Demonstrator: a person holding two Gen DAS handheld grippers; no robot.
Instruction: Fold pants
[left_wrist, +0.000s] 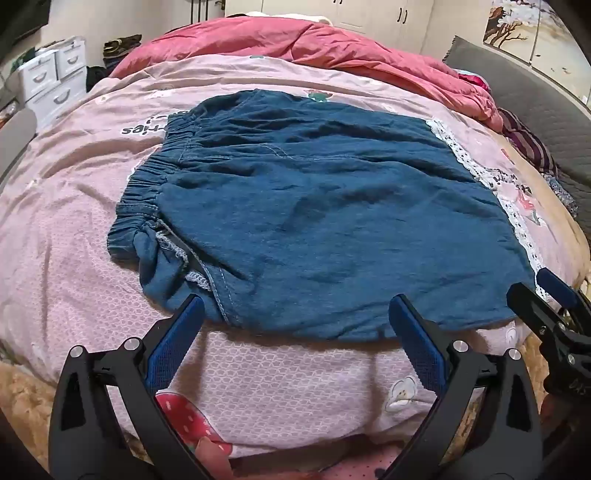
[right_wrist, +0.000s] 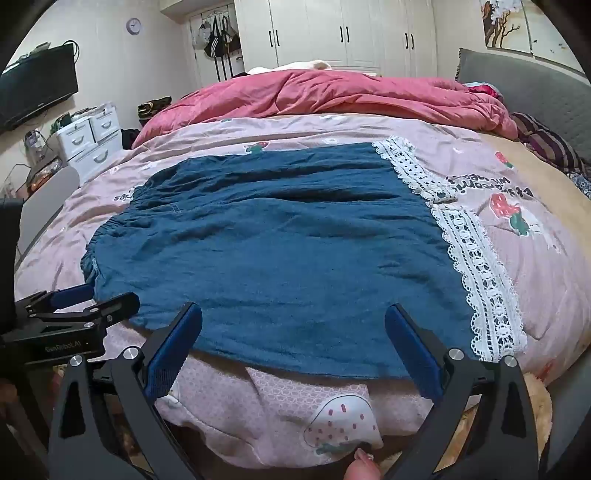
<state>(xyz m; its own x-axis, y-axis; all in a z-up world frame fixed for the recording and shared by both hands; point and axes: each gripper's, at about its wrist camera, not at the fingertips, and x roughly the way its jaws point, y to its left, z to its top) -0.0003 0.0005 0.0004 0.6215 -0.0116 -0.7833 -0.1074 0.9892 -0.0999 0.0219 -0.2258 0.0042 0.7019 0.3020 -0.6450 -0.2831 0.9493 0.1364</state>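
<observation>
Blue denim pants lie flat on the pink quilt, elastic waistband to the left, white lace hem to the right. In the right wrist view the pants fill the middle, lace trim on the right. My left gripper is open and empty, fingertips at the pants' near edge. My right gripper is open and empty over the near edge. The right gripper shows at the right in the left wrist view; the left gripper shows at the left in the right wrist view.
The pink strawberry-print quilt covers the bed. A rumpled red duvet lies at the far side. Grey headboard on the right. White drawers and a TV stand on the left.
</observation>
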